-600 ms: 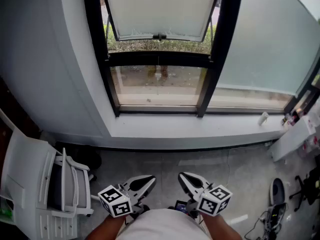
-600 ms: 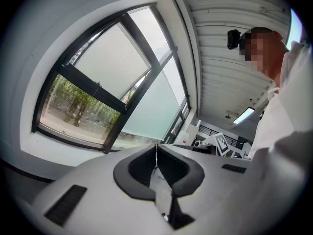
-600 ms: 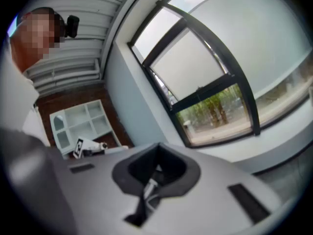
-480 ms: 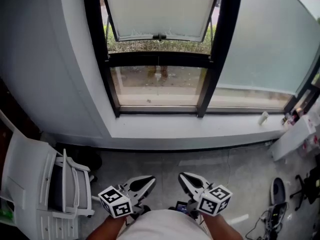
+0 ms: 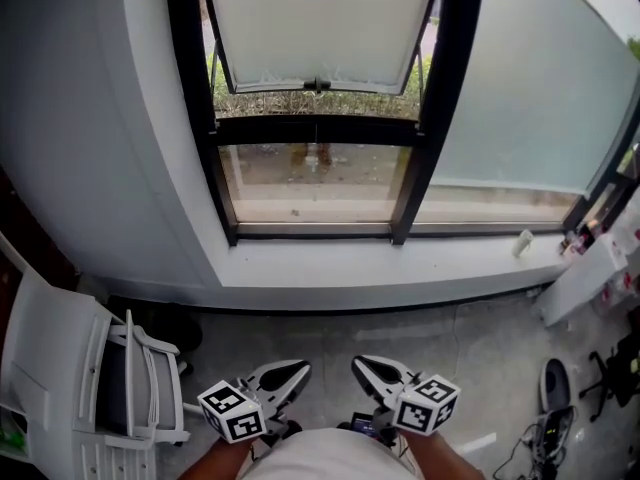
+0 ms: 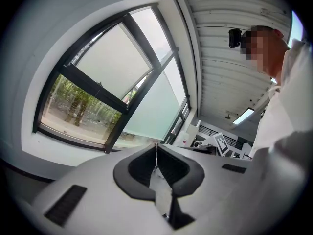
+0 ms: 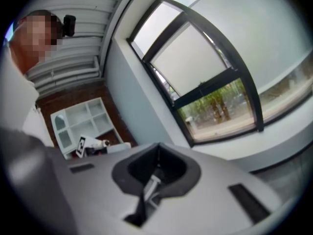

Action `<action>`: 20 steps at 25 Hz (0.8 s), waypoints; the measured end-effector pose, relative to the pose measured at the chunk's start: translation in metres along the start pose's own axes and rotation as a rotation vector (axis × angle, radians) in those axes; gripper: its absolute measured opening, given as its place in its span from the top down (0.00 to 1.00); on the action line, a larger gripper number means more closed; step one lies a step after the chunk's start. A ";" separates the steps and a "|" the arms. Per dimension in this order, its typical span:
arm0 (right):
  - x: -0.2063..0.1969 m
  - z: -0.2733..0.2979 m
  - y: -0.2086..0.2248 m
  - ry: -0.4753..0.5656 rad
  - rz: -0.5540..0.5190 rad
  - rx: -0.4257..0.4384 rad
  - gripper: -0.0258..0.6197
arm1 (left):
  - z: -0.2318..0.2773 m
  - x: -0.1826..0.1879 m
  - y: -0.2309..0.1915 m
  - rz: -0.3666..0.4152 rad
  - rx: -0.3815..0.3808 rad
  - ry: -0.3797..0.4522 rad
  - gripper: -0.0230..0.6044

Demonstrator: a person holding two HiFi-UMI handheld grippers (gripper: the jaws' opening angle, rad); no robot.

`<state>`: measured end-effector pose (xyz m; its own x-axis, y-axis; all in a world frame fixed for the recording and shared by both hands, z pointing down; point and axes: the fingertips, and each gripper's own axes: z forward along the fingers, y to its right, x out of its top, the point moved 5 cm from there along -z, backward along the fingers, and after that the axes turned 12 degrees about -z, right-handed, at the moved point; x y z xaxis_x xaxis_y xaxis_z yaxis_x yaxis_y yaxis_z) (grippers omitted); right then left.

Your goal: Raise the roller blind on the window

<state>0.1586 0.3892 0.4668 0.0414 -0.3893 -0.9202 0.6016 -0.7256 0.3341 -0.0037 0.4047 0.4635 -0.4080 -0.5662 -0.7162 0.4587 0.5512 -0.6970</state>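
A pale roller blind [image 5: 535, 93] covers most of the right window pane, and its lower edge [image 5: 500, 188] hangs a little above the sill. It also shows in the left gripper view [image 6: 154, 109] and the right gripper view [image 7: 264, 43]. My left gripper [image 5: 298, 370] and right gripper [image 5: 360, 365] are low by my body, far from the window. Both are shut with nothing between them, the jaws meeting at the tips [image 6: 156, 146] [image 7: 157, 147].
The black-framed middle window has a frosted sash [image 5: 320, 18] tilted open above a clear pane [image 5: 315, 178]. A white sill [image 5: 380, 268] holds a small white object [image 5: 522, 241]. A white chair [image 5: 90, 368] stands left. A white cabinet [image 5: 590, 268] and cables [image 5: 550, 423] are right.
The head view has shifted slightly, so the window and both grippers sit a little lower in the picture. Both grippers stay shut, side by side near my body.
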 end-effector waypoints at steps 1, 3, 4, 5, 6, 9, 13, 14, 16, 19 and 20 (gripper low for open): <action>0.000 0.002 -0.002 0.004 0.001 0.014 0.92 | -0.001 0.001 -0.001 0.000 -0.002 0.000 0.92; 0.000 0.006 -0.005 0.014 0.009 0.026 0.92 | -0.003 0.002 -0.005 -0.001 -0.010 -0.001 0.92; 0.000 0.008 -0.006 0.019 0.012 0.024 0.92 | -0.004 0.002 -0.007 0.001 -0.014 -0.004 0.92; -0.001 0.010 -0.007 0.023 0.012 0.020 0.92 | -0.006 0.002 -0.009 0.002 -0.016 -0.006 0.92; -0.002 0.012 -0.007 0.024 0.009 0.012 0.92 | -0.008 0.002 -0.010 0.001 -0.017 -0.008 0.92; -0.005 0.018 -0.007 0.008 -0.037 -0.029 0.92 | -0.013 0.004 -0.015 -0.013 -0.018 -0.013 0.92; -0.004 0.029 -0.008 0.007 -0.060 -0.054 0.82 | -0.021 0.010 -0.020 -0.017 -0.025 -0.030 0.92; -0.004 0.032 -0.009 0.008 -0.061 -0.058 0.81 | -0.023 0.010 -0.022 -0.015 -0.027 -0.037 0.92; -0.005 0.039 -0.011 0.006 -0.079 -0.075 0.81 | -0.029 0.011 -0.027 -0.016 -0.031 -0.050 0.92; -0.006 0.050 -0.012 0.006 -0.098 -0.103 0.79 | -0.035 0.013 -0.034 -0.019 -0.040 -0.067 0.92; -0.006 0.052 -0.012 0.010 -0.094 -0.108 0.79 | -0.037 0.014 -0.036 -0.019 -0.042 -0.072 0.92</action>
<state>0.1095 0.3708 0.4787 -0.0118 -0.3168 -0.9484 0.6858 -0.6928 0.2228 -0.0552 0.3995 0.4777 -0.3576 -0.6188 -0.6995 0.4168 0.5645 -0.7125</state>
